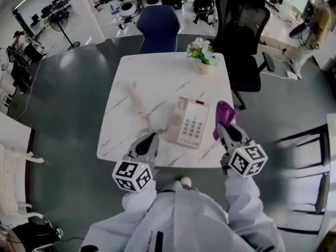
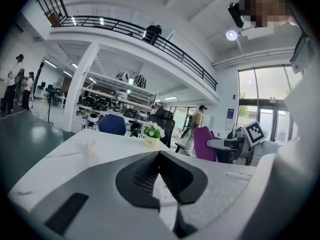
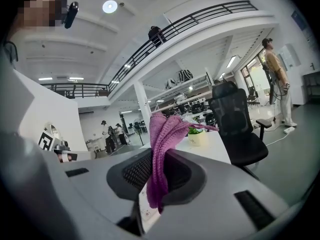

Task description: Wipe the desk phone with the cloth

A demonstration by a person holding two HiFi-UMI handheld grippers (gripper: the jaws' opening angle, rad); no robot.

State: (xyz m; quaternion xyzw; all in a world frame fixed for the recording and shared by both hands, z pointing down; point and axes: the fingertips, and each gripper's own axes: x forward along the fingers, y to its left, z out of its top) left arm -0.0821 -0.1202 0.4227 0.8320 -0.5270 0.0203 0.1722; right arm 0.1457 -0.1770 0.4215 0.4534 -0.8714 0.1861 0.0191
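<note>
Currently the right gripper (image 1: pixel 223 127) points forward, pinching the purple cloth (image 1: pixel 224 114) upright, with the desk phone (image 1: pixel 189 123) just to its left. The left gripper (image 1: pixel 152 137) points forward too, jaws pressed together, empty.

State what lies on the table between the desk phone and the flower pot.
Nothing: the head view shows only bare tabletop between the desk phone and the flower pot.
</note>
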